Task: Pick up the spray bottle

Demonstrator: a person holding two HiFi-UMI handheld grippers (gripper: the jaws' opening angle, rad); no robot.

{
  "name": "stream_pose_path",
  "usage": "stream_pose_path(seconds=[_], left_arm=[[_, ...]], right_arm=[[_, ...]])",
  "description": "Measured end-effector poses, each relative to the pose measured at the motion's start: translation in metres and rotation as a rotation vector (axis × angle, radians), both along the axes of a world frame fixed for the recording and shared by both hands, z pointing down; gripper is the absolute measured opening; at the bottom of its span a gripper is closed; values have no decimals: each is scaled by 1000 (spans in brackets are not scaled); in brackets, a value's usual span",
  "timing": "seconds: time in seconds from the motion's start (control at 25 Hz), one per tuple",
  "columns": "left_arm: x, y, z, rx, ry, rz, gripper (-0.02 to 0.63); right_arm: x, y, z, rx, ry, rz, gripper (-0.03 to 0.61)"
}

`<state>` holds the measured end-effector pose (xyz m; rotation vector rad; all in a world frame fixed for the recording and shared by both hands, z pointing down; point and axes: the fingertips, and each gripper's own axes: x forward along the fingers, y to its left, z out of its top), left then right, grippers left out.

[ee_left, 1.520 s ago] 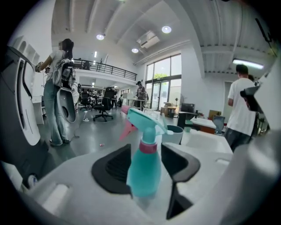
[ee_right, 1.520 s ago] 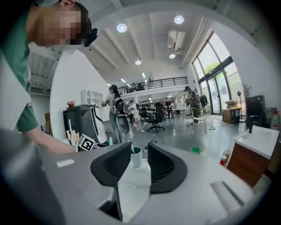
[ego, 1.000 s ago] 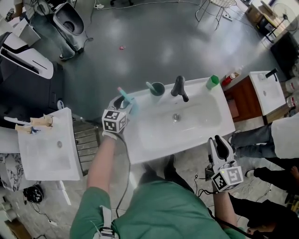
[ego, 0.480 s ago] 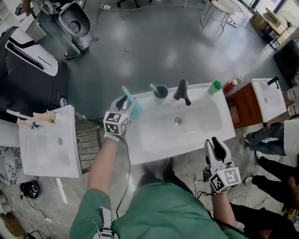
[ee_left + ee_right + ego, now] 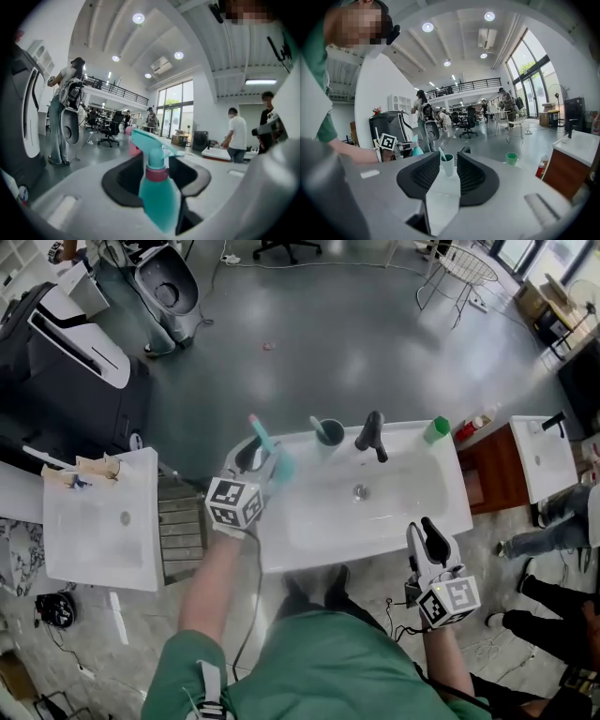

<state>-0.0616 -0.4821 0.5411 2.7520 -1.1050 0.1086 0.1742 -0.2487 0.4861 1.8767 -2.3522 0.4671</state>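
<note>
Two grippers are in shot, and the action is all on the left. The left gripper (image 5: 159, 161) has the spray bottle (image 5: 157, 201) between its fingers (image 5: 123, 180). They have just been closing and now press on the teal body at a middling width.

In the left gripper view the bottle's long axis runs bottom to top. The body sits low in the grip, a pink collar (image 5: 156, 173) rings the neck and the teal sprayer head (image 5: 152, 143) is on top. A pink tip (image 5: 133, 148) shows at the head's left end.

From the head view, the bottle is at the left end of the white washbasin (image 5: 394, 512). Its pink tip aims at the top of the picture, away from the person. Whether the base is clear of the rim I cannot tell.

Along the back rim stand a dark cup (image 5: 329, 432), a dark faucet (image 5: 373, 434) and a green cup (image 5: 435, 430), all well apart from the bottle.

Over on the right, the right gripper (image 5: 428, 526) hovers by the basin's front right corner. Its fingers (image 5: 419, 180) stand a narrow gap apart with nothing between them; the dark cup shows far beyond that gap.

For markings, each gripper's cube (image 5: 234, 503) carries black-and-white square patterns, and nothing else is sharp enough to read.
</note>
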Motion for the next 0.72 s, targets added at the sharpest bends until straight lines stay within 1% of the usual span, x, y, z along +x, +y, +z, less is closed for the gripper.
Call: stream_pose_path(seconds=[0.28,0.56,0.72], left_arm=[[-1,22,-54,76,21,-6,163],[-8,45,-92,111,41,-31,163],[-12,59,-105,129,37,-51,163]], right_arm=[[-7,-13,-12,47,-21,-56,107],[-14,-25,-23,81,-57,-98,109],[-19,-30,-26,89,-77,-118,107]])
